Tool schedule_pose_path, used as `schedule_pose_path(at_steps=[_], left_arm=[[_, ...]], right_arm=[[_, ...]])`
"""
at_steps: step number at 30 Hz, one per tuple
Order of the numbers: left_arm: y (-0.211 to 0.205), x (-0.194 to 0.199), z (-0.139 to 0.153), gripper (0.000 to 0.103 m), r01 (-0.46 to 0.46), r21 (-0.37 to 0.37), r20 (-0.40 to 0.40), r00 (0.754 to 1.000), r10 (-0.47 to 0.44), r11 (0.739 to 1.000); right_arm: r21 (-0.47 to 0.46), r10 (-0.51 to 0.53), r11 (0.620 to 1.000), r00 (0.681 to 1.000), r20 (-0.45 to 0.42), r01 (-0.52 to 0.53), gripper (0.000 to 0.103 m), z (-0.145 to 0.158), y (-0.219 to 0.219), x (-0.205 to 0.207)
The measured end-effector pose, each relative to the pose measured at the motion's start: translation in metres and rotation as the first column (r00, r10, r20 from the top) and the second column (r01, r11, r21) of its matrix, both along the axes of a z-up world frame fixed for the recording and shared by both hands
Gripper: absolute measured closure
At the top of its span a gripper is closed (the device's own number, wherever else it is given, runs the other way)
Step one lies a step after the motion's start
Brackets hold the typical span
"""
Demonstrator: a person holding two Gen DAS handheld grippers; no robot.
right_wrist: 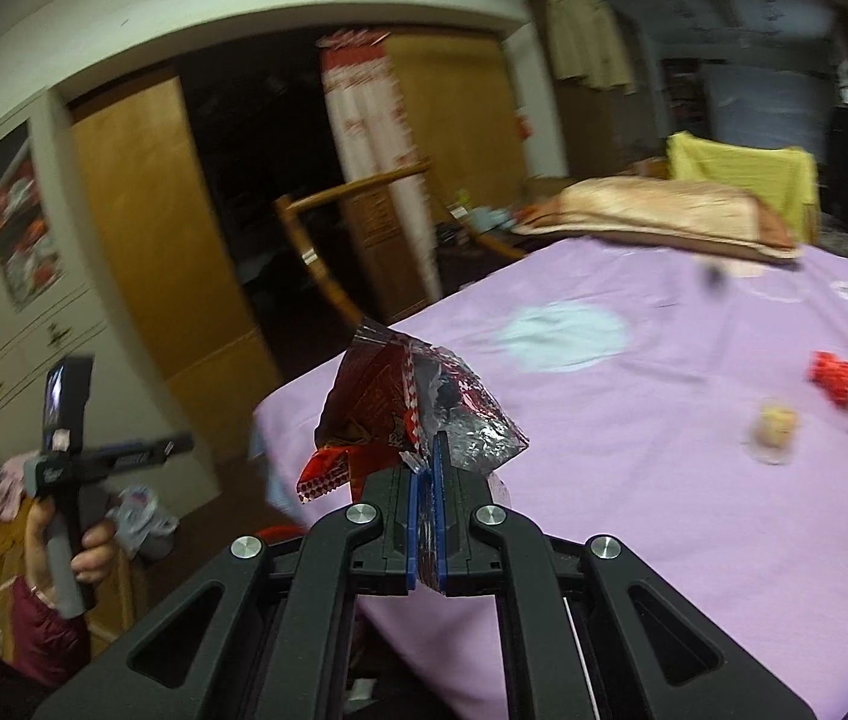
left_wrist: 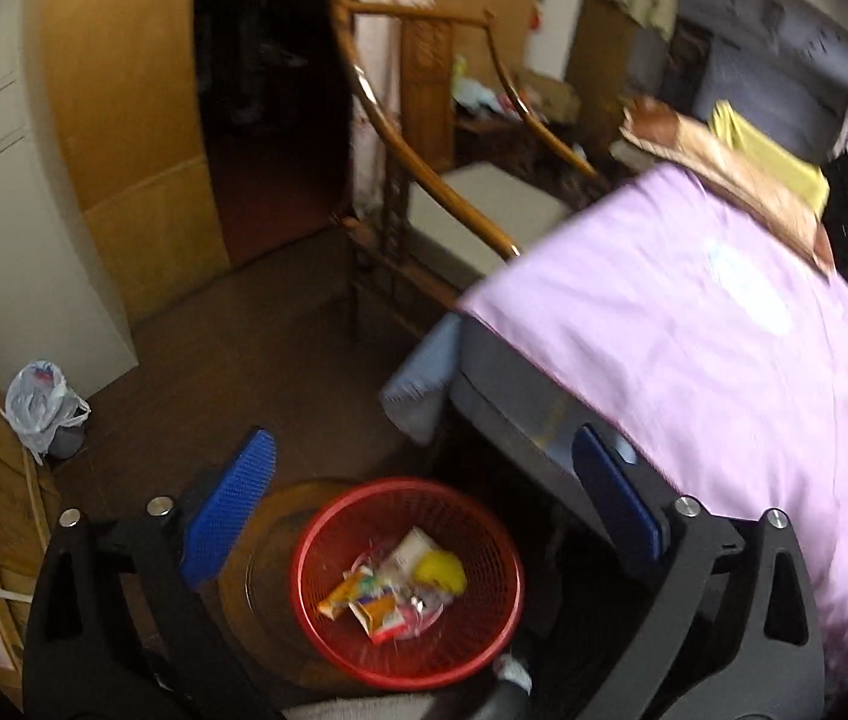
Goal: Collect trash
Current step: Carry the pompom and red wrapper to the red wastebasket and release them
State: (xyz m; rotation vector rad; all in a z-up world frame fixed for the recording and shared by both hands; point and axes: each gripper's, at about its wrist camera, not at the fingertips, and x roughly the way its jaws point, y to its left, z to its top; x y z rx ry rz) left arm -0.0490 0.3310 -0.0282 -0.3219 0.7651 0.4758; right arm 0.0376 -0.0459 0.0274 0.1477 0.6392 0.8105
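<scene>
The right gripper (right_wrist: pixel 425 450) has its jaws clenched on a crumpled red and silver wrapper (right_wrist: pixel 417 402), which sticks up above them at the near corner of the purple bed (right_wrist: pixel 634 420). More scraps (right_wrist: pixel 838 375) lie on the bed, well to the right. The left gripper (left_wrist: pixel 424 474) hangs with jaws released and empty, above a red basket (left_wrist: pixel 484 642) holding wrappers (left_wrist: pixel 393 594) on the floor beside the bed.

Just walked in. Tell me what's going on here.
A person is clearing trash off a bed with two handheld claws. The right claw is shut on a crumpled red foil wrapper above the purple bedspread. The left claw is open and empty above a red basket already holding wrappers. More litter lies on the bed.
</scene>
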Motion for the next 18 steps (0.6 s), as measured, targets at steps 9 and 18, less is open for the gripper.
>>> schedule_pose_path(at_steps=[9, 18], left_arm=[[0.056, -0.01, -0.02, 0.007, -0.107, -0.074, 0.029, 0.994, 0.11, 0.991], [0.083, -0.02, -0.033, 0.007, -0.138, -0.161, 0.049, 0.988, 0.147, 0.977]], right_arm=[[-0.065, 0.299, 0.949, 0.948, -0.105, -0.307, 0.095, -0.015, 0.133, -0.025], [-0.13, 0.396, 0.901, 0.907, -0.144, -0.414, 0.055, -0.031, 0.2, -0.038]])
